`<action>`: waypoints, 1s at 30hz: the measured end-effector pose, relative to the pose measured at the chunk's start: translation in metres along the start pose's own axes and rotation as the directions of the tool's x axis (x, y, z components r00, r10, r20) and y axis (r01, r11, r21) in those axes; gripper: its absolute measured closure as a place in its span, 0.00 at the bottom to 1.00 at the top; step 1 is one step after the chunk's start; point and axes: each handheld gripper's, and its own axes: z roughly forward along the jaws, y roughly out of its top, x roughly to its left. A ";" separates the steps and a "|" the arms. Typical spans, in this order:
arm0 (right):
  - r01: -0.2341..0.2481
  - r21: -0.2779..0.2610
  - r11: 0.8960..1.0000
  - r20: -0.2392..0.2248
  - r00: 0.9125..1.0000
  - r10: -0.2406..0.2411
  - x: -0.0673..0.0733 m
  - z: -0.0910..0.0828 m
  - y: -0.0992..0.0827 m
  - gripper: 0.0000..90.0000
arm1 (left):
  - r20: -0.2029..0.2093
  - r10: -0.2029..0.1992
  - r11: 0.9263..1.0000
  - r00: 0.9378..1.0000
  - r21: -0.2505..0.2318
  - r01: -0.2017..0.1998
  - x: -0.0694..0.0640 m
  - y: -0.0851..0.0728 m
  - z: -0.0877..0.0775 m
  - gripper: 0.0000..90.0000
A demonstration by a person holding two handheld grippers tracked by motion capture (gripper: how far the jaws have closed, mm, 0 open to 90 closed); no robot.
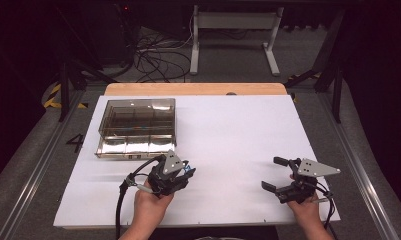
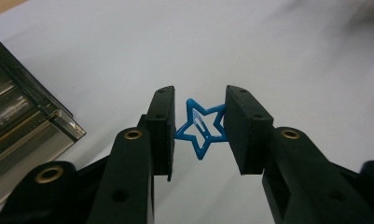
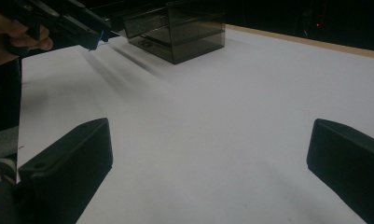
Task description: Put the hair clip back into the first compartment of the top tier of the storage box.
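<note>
A smoky, see-through compartment box [image 1: 137, 127] sits at the far left of a white table [image 1: 238, 130]; every place below is given relative to this box.

Just in front of the box's near edge, toward the person, the left hand [image 1: 149, 207] holds the left gripper [image 2: 198, 128] above the table. Its jaws are pinching a small blue star-shaped clip [image 2: 201, 127] by two opposite points, so the flat star hangs upright and clear of the table, probably so it can be carried to one of the compartments.

Well to the right of the box, near the table's front edge, the right gripper [image 1: 278, 174] waits in the right hand [image 1: 308, 212]. Its jaws are spread wide with nothing between them, apparently kept clear of the other hand's work.
</note>
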 end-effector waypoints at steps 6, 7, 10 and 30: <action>0.000 0.001 1.000 0.000 1.000 0.000 0.000 0.000 0.000 0.01 | 0.026 -0.021 1.000 0.999 -0.009 0.021 0.008 0.002 -0.006 0.72; 0.000 0.001 1.000 0.000 1.000 0.000 0.000 0.000 0.000 0.01 | 0.026 -0.021 1.000 0.999 -0.009 0.021 0.008 0.002 -0.006 0.72; 0.001 0.001 1.000 0.000 1.000 -0.001 0.000 0.000 0.000 0.01 | 0.023 -0.019 1.000 1.000 -0.004 0.019 0.011 0.004 -0.010 0.72; 0.000 0.005 1.000 -0.001 1.000 0.000 0.000 0.001 0.000 0.01 | 0.011 -0.009 1.000 1.000 -0.003 0.009 0.036 0.017 -0.035 0.72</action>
